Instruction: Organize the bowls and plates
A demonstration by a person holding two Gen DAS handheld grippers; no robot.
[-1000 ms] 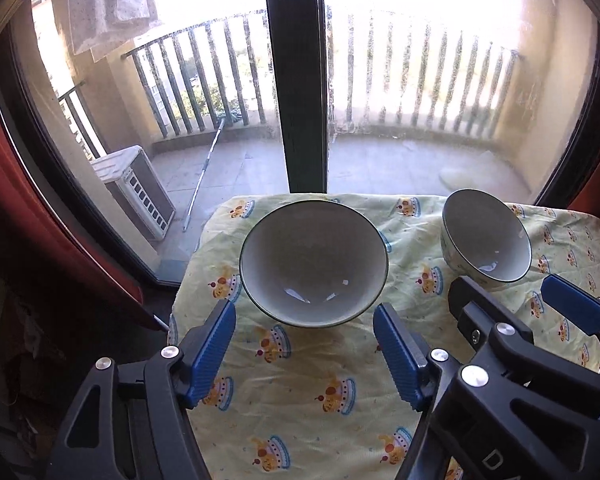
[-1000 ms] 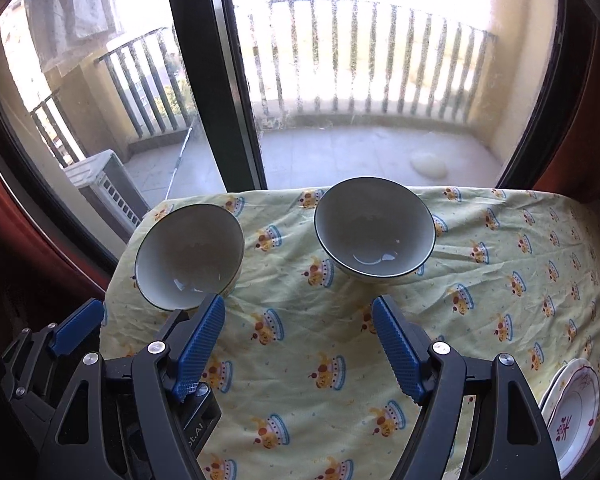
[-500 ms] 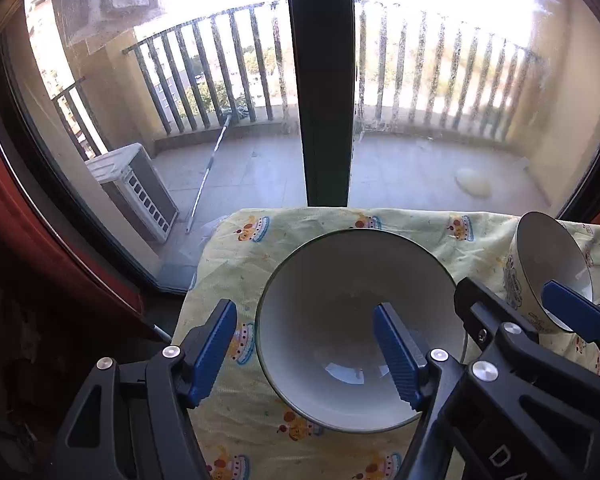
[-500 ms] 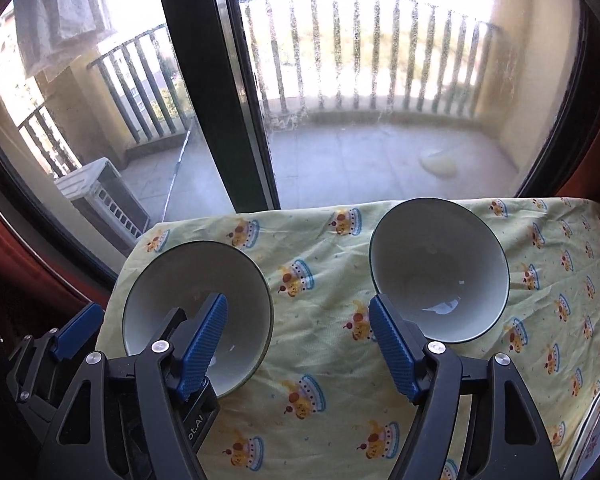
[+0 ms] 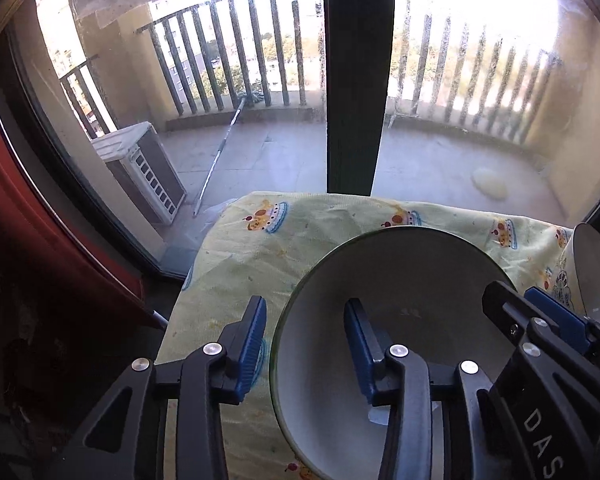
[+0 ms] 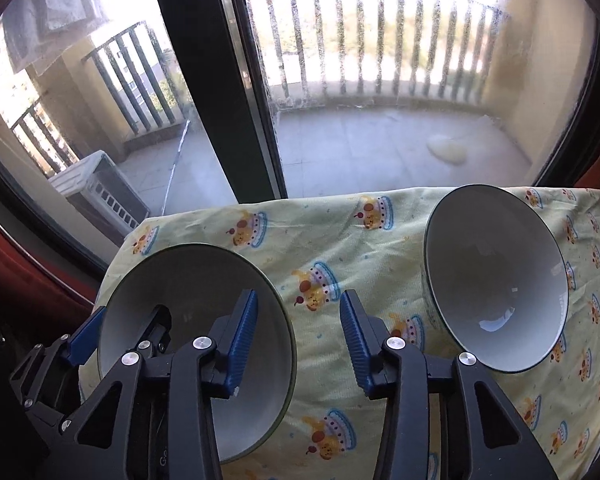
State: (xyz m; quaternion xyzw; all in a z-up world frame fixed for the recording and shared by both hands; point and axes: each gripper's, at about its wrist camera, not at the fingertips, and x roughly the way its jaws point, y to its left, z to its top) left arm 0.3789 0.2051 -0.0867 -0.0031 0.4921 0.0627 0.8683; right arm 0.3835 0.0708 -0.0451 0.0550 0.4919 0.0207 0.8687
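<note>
Where the left gripper (image 5: pixel 305 344) is seen from its own camera, its two blue pads (image 5: pixel 252 344) are held partly apart, the jaws having just been closing. The near left wall of the large bowl (image 5: pixel 400 300) is found between them: one pad is outside the rim, the other is inside the bowl. A gap is visible on each side of the rim, and no pressing of pad on wall is seen.

The right gripper (image 6: pixel 298 334) is likewise found with its pads partly apart, its jaws also having just been closing. In its gap the right-hand rim of the large bowl and a strip of tablecloth (image 6: pixel 328 248) are seen. Its left pad is pictured over the bowl's interior. Whether either pad touches the rim cannot be told from these views.

The large bowl, white inside with a dark rim, is located at the near left corner of the table. The small bowl (image 6: pixel 496 280), also white with a dark rim, is located to the right, beyond the right gripper's right finger and apart from it. Both bowls are set on the yellow cloth printed with cake figures.

Behind the table a dark window post (image 5: pixel 356 80) is noted, and through the glass a balcony railing (image 6: pixel 380 40) and an air-conditioner unit (image 5: pixel 140 168).
</note>
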